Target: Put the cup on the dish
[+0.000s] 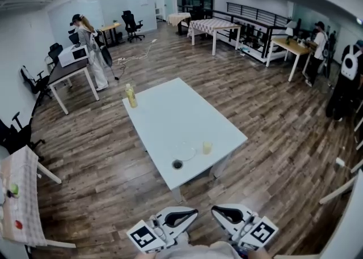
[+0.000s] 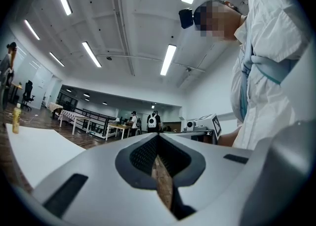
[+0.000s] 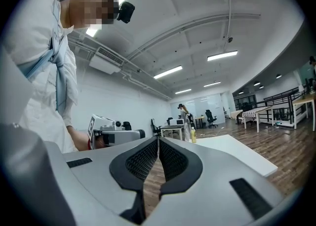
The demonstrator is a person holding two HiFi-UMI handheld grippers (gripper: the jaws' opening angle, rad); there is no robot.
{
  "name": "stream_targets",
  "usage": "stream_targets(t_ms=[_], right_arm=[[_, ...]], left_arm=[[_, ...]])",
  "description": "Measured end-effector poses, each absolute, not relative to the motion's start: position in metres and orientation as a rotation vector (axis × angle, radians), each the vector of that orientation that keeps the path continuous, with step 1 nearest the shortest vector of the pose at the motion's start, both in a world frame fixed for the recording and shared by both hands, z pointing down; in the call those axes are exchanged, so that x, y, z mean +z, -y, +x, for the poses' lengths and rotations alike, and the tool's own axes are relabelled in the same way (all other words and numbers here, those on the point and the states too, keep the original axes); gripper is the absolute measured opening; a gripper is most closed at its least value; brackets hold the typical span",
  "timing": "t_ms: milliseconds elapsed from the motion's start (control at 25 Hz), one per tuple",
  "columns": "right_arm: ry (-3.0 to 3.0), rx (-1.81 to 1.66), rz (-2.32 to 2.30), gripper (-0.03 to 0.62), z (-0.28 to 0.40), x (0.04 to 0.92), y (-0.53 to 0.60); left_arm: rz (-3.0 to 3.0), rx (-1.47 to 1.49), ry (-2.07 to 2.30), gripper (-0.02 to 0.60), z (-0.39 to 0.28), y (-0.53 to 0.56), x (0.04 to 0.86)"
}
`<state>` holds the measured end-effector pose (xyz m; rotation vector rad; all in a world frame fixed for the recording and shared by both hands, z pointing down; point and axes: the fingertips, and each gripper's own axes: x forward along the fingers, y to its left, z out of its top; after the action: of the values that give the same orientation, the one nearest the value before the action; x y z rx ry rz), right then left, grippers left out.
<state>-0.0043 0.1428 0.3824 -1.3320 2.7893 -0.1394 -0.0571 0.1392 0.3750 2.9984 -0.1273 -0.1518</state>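
Two grey grippers, both yours, show low at the near edge of the head view, well apart from the table; your left gripper (image 1: pixel 180 217) has its dark ribbed jaws drawn together with nothing between them; your right gripper (image 1: pixel 229 214) likewise, jaws closed and empty. One white rectangular table (image 1: pixel 170 116) stands ahead of you on the brown wood-plank floor (image 1: pixel 272 139). One small pale yellow cup (image 1: pixel 207 147) stands upright near the table's near right edge, just beside the dish and not on it; whether the two touch is too small to tell. One clear round glass dish (image 1: pixel 184 152) lies flat to the cup's left. One small dark round item (image 1: pixel 177 165) sits near the table's near corner, just beside the dish; you cannot tell what it is. One yellow bottle (image 1: pixel 131 96) stands upright at the table's far left corner.
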Motion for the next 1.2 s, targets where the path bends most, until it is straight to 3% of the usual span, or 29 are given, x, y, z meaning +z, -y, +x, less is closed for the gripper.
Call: stream_targets(t_ms=[680,1200], right_arm=[[-2.794,-0.175,-1.426,0.034,-0.030,0.390,-0.066],[-2.923,-0.157,-1.333,0.034,0.033,0.410,-0.019]], left_arm=[[2.968,-0.174,0.026,0.000,-0.079,-0.053,0.387],[2.921,-0.191,0.101,0.000,-0.021,-0.023,0.392]])
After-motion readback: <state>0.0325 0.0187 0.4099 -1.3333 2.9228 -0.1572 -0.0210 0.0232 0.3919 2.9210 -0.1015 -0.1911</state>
